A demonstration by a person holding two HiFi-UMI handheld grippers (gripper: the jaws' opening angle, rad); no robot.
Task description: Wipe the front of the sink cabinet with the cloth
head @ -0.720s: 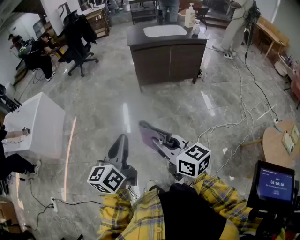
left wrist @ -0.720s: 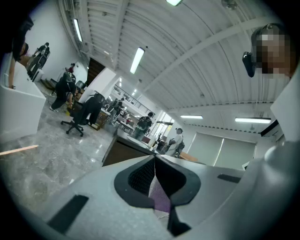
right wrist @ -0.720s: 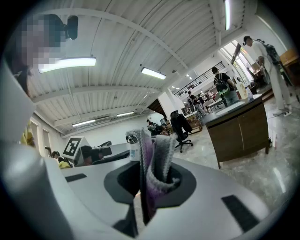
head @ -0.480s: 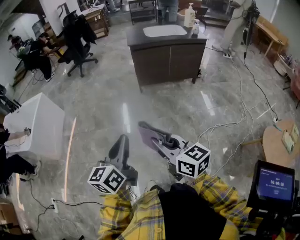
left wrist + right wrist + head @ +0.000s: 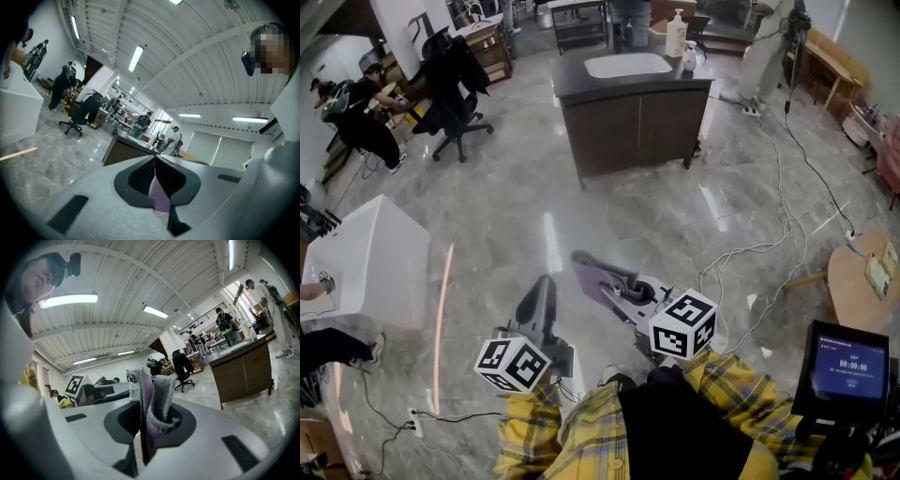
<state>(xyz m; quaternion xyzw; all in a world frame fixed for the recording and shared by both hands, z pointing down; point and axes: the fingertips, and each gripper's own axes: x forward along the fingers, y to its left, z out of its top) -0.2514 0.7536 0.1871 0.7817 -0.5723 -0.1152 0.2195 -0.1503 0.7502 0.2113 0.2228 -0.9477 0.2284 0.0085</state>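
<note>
The dark brown sink cabinet (image 5: 633, 117) stands far ahead across the floor, with a white basin (image 5: 628, 64) in its top. It also shows small in the right gripper view as the cabinet (image 5: 241, 369). My right gripper (image 5: 614, 286) is low near my body and shut on a purple and grey cloth (image 5: 592, 274). In the right gripper view the cloth (image 5: 154, 404) sticks up bunched between the jaws. My left gripper (image 5: 542, 286) is beside it to the left, jaws shut. A thin purple sliver shows in their seam in the left gripper view (image 5: 154, 171).
A soap bottle (image 5: 677, 36) stands on the cabinet top. A black office chair (image 5: 450, 80) is at the back left and a white box (image 5: 366, 258) at the left. Cables (image 5: 769, 248) trail over the floor on the right, near a round table (image 5: 862, 281) and a screen (image 5: 851, 370).
The whole view has shifted slightly. Both grippers sit a little lower and further left in the picture, and the cloth is still held.
</note>
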